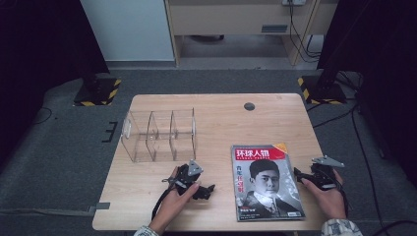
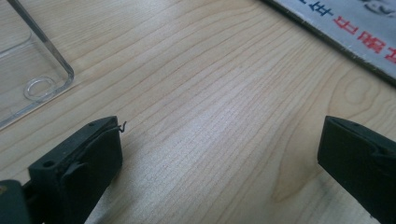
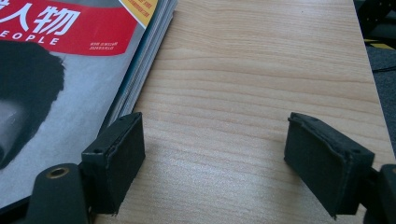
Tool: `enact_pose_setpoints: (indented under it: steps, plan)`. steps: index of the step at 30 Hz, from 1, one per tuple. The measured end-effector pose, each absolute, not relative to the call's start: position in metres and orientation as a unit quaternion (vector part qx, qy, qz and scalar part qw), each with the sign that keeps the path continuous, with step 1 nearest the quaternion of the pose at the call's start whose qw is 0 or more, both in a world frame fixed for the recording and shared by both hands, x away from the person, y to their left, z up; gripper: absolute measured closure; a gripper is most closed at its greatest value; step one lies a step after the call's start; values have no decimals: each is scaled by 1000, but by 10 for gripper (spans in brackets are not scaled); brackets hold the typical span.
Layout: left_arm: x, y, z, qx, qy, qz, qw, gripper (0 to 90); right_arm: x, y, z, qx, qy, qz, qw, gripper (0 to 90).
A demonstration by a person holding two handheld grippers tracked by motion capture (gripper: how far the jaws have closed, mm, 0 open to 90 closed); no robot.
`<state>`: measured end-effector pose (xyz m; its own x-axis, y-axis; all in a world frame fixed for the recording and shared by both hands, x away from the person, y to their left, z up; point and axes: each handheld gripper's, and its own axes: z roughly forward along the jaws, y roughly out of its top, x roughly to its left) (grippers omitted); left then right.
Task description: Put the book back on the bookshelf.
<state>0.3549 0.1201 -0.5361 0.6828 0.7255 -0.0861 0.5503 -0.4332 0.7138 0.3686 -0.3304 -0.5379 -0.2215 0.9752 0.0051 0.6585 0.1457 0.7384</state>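
The person's two hands come in at the near edge of the table [image 1: 221, 105], one on each side of the magazine [image 1: 268, 184]. The magazine lies flat and face up on the near right part of the table, its red title band pointing away from the person.

The left gripper [image 1: 205, 189] sits just left of the magazine, low over the bare wood and pointing toward the magazine's left edge. Its fingers [image 2: 79, 163] stand wide apart with nothing between them but table; they touch neither the magazine nor anything else.

The right gripper [image 1: 301, 175] is just right of the magazine, at its right edge about halfway along. Its fingers [image 3: 116, 158] are wide as well and hold nothing. One finger sits right against the magazine's page edges; whether it touches them cannot be told. The other is over bare wood.

A clear acrylic organizer [image 1: 160, 135] with three compartments stands left of the magazine and farther from the person, well apart from it.
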Motion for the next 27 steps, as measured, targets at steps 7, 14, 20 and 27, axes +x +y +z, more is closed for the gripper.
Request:
enact_pose_setpoints:
  steps: [7,14,20,27]
  plan:
    - [353,121,-536,844,373,125,365,0,357,-336,-529,569,695,330,290,235]
    - [356,115,-537,848,373,148,345,0,346,-332,-515,555,686,369,290,241]
    - [356,114,-537,848,375,153,343,0,351,-322,-520,546,707,362,267,193]
    - [355,114,-537,847,377,154,342,0,355,-309,-521,521,729,382,226,109]
